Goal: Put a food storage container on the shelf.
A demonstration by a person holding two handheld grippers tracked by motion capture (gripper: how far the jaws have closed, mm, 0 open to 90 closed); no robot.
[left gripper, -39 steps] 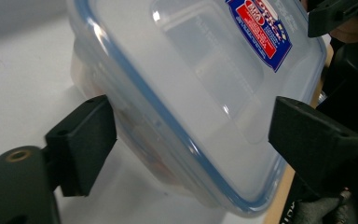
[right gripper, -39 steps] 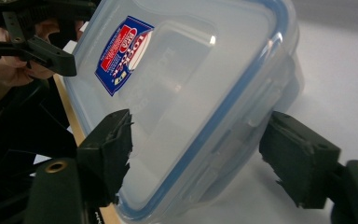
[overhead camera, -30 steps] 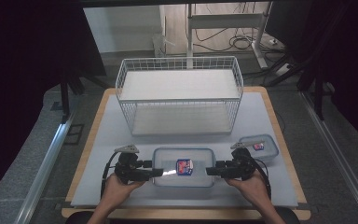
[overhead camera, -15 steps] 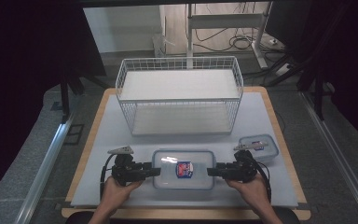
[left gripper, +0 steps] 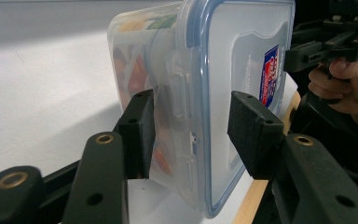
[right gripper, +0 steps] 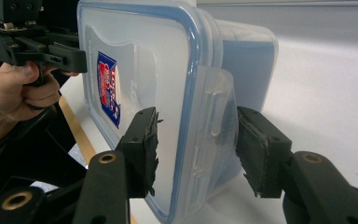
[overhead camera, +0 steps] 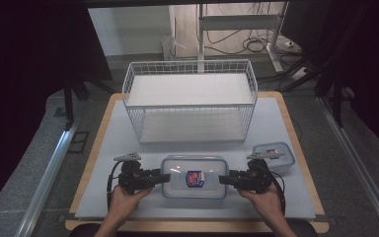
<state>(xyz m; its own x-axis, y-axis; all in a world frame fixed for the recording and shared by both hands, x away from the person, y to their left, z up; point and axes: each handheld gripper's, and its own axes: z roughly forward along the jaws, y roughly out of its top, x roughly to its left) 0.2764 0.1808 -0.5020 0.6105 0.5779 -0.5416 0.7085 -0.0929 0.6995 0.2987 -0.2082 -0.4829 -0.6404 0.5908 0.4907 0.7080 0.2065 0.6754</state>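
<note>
Food box: clear, rectangular plastic food box (overhead camera: 193,176) with a blue-sealed clip lid and a red-and-blue label; it lies flat on the pale tabletop (overhead camera: 103,143), at the middle of the front edge, lid up. The left gripper view shows orange and green contents through its wall.
Left claw: left claw (overhead camera: 157,177) lies level at the box's left end, pointing inward. Its jaws have just been closing with the end latch between them. One pad sits under the base side and the other over the lid, and both look pressed on, at a middling width.
Right claw: right claw (overhead camera: 223,178) mirrors it at the right end. Its jaws have also just been closing, the end latch is between them, and the pads appear to bear on lid and base.
Small box: a smaller clear plastic box (overhead camera: 274,155) with a blue-rimmed lid stands near the right edge, just behind the right claw and untouched.
Basket: white wire basket (overhead camera: 190,64) stands along the back edge, well apart from the food box.
Done: both ends appear gripped, one claw on each.
Left: the box rests on the tabletop, not yet lifted. Raising it level with both claws and carrying it off, probably toward the basket, remains to be done.
Stage: early, judged as the grasp just made.
</note>
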